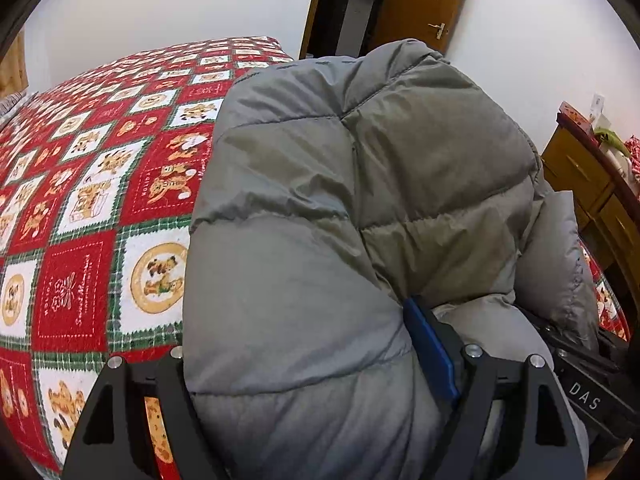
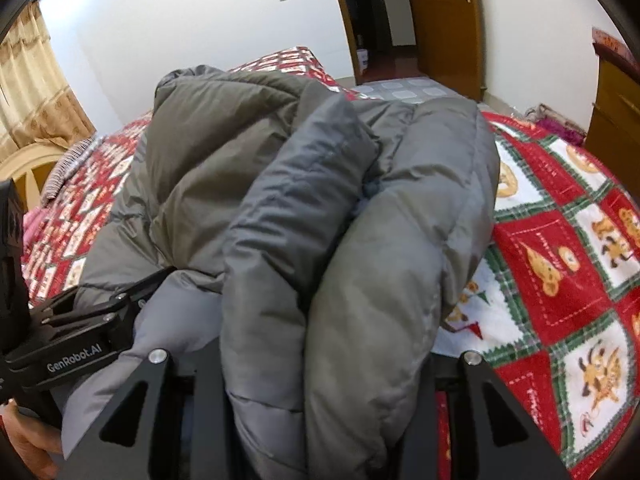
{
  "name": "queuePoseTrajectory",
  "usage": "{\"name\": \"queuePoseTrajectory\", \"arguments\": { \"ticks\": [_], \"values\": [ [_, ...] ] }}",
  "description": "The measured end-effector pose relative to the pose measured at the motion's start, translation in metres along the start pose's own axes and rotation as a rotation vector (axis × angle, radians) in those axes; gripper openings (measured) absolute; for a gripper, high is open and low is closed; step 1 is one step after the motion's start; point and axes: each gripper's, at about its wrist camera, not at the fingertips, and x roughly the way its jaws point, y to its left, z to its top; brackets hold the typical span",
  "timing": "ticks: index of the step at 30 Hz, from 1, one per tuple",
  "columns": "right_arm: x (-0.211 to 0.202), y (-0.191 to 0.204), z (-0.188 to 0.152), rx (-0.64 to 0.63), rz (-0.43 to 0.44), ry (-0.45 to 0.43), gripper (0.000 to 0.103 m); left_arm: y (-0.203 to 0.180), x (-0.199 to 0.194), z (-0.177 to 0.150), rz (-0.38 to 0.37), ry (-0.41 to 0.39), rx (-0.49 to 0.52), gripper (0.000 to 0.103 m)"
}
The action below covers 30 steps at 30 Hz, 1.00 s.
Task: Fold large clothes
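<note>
Between the two arms of the left tongs [image 1: 320, 364] sits a fat fold of the grey puffy coat [image 1: 360, 184]. The tongs stand wide and squeeze the puffy stuff, with a blue pad [image 1: 430, 350] pressing into it on the right side. The right tongs [image 2: 316, 360] are closer together and pinch a thick roll of the same coat [image 2: 320, 208] between their black arms. In the right wrist view the left tongs [image 2: 92, 320] show at the left edge, and a hand [image 2: 24, 444] holds them low in the near left corner.

The coat is bunched up and lies on the bed, on a red, white and green blanket [image 1: 88, 208] with little bears on it. On the far side is a white wall and a brown wooden door [image 2: 444, 20] that stands open. A tan curtain [image 2: 36, 92] hangs on the far left. A wooden cabinet [image 1: 580, 172] stands at the right.
</note>
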Motion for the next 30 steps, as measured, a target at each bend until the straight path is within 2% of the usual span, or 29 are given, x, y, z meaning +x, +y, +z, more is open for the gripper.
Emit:
{"name": "queuePoseTrajectory", "arguments": {
  "ticks": [3,10,12,14,16,17,19,22,24,26,30],
  "values": [
    [0.001,-0.011,-0.001,0.054,0.040,-0.005,0.038,-0.003,0.004,0.003,0.011,-0.011,0.028,0.085],
    [0.000,-0.009,-0.001,0.054,0.006,-0.011,0.039,-0.004,0.004,0.002,0.027,-0.038,0.053,0.086],
    [-0.002,-0.006,-0.003,0.074,0.006,-0.019,0.045,-0.003,0.004,0.003,0.019,-0.029,0.055,0.088],
    [-0.010,-0.011,-0.007,0.114,0.011,-0.015,0.054,0.000,0.002,0.005,0.039,-0.012,0.064,0.098],
    [-0.025,-0.016,-0.012,0.150,-0.013,-0.003,0.074,0.005,-0.004,0.007,0.010,0.017,0.073,0.098],
    [-0.036,-0.018,-0.015,0.160,-0.018,-0.015,0.075,0.009,-0.007,0.009,-0.015,0.034,0.075,0.098],
    [-0.077,-0.020,-0.028,0.171,-0.007,-0.102,0.077,0.020,-0.020,0.013,-0.067,0.066,0.071,0.098],
    [-0.131,-0.019,-0.044,0.157,-0.079,-0.215,0.079,0.037,-0.048,0.013,-0.075,0.027,0.053,0.098],
    [-0.154,-0.014,-0.045,0.137,-0.073,-0.253,0.077,0.042,-0.066,0.011,-0.071,-0.016,0.047,0.098],
    [-0.168,0.002,-0.035,0.110,-0.058,-0.286,0.068,0.039,-0.079,0.006,-0.062,-0.047,0.045,0.098],
    [-0.145,0.042,0.002,0.008,-0.101,-0.243,0.062,0.011,-0.079,-0.003,-0.066,-0.034,0.098,0.098]
  ]
}}
